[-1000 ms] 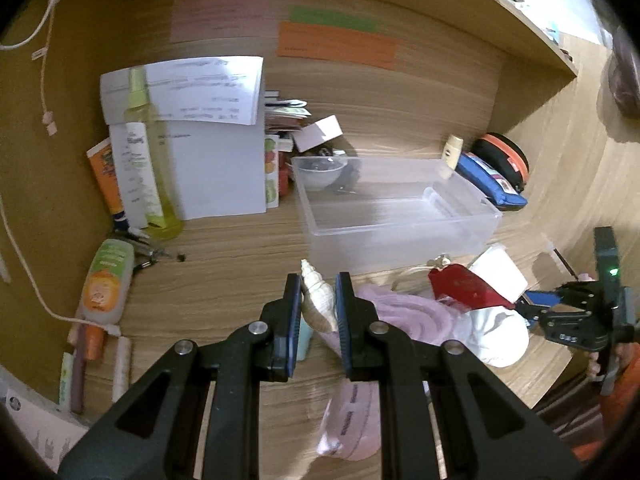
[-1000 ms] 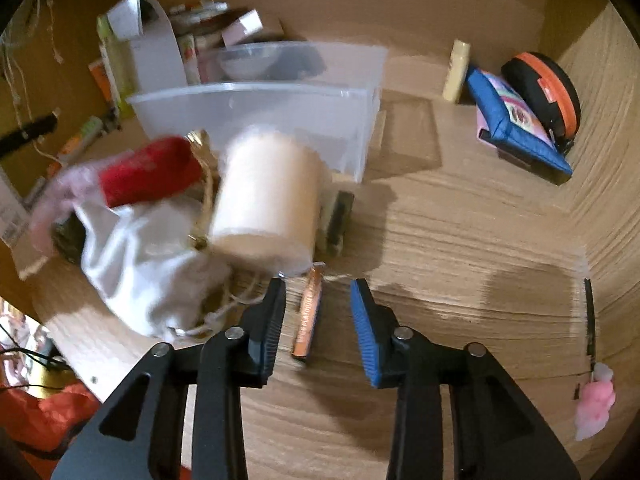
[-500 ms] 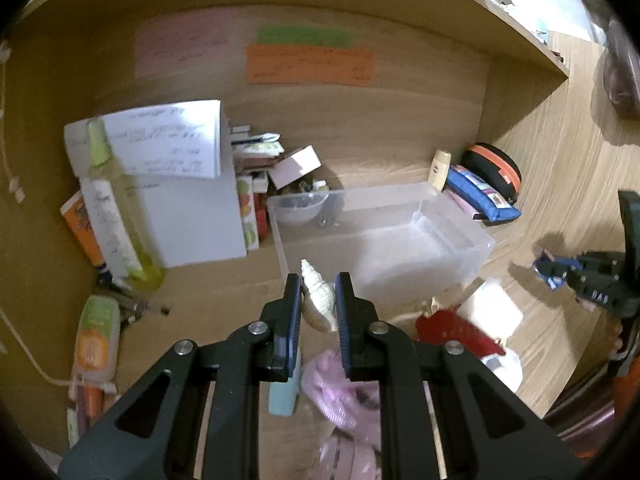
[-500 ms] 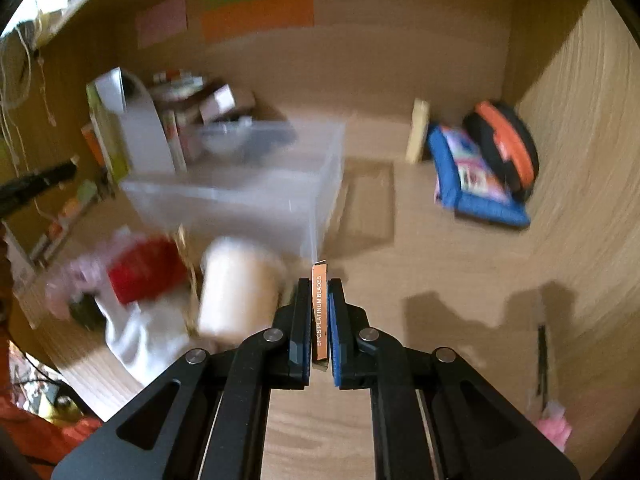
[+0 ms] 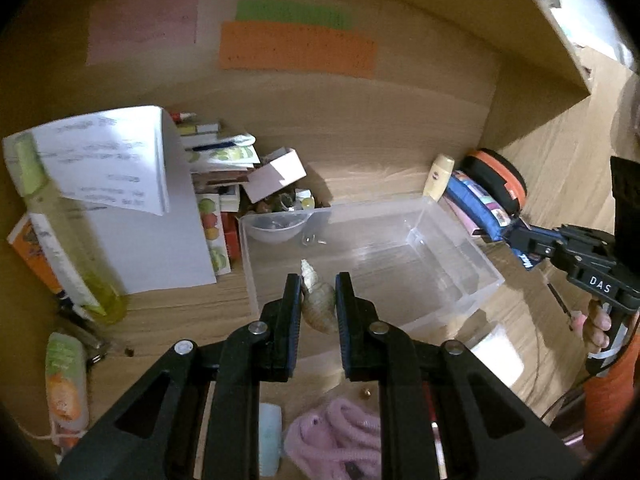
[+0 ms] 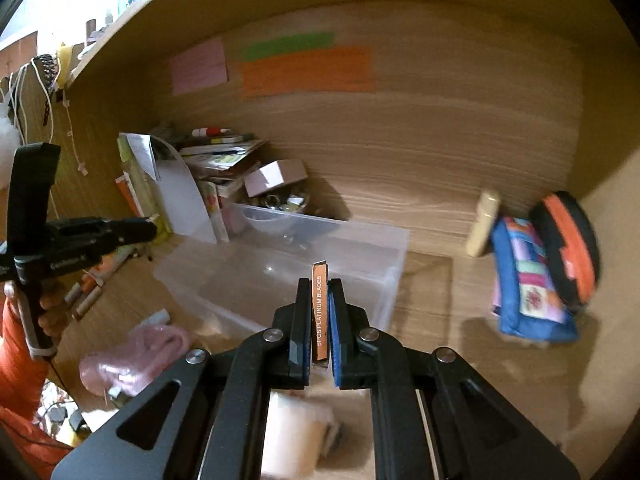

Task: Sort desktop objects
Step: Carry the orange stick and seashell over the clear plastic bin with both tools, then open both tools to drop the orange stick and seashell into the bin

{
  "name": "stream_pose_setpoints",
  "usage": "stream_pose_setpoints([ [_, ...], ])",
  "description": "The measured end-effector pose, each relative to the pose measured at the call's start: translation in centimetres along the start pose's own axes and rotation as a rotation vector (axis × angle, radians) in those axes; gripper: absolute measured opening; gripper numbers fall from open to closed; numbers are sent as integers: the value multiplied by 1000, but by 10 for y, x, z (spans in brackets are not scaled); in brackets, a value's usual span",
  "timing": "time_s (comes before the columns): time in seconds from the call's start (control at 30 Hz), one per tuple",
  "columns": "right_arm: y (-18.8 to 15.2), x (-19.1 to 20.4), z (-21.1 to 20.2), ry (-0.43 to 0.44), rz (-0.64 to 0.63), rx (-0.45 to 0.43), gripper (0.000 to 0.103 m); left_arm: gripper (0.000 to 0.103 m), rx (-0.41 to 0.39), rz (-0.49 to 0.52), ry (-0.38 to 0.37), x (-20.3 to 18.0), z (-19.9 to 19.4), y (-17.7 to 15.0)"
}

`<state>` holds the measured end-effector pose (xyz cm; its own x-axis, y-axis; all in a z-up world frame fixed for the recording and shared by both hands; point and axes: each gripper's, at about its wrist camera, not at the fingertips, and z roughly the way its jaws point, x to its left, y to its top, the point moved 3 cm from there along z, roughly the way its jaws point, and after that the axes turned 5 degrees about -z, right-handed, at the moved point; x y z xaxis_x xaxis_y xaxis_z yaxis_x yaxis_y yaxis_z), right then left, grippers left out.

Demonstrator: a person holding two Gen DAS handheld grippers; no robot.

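Clear plastic marks the target: a bin [image 5: 456, 280] lies just ahead of and below both tools. A shell [image 5: 318, 300] is clamped in the left gripper [image 5: 318, 300], a slim blade packet [image 6: 320, 312] in the right gripper [image 6: 320, 316]. Each should be carried past the near wall, lowered close to the floor, and only then released, so nothing bounces out.
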<state>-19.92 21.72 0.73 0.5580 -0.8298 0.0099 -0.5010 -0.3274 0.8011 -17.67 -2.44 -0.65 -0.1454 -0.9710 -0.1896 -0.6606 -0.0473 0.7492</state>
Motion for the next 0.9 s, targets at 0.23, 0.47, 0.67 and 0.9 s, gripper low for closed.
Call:
stream_pose_setpoints([
  [0.23, 11, -2, 62, 81, 5, 70, 7, 16, 103, 20, 6, -2, 48, 4],
  [0.47, 0, 16, 109, 124, -4, 168, 7, 16, 189, 70, 16, -9, 84, -1],
  [0.67, -3, 18, 115, 136, -7, 197, 7, 16, 253, 91, 12, -12, 105, -7],
  [0.9, -7, 11, 122, 129, -2, 238, 7, 16, 292, 105, 8, -13, 116, -12],
])
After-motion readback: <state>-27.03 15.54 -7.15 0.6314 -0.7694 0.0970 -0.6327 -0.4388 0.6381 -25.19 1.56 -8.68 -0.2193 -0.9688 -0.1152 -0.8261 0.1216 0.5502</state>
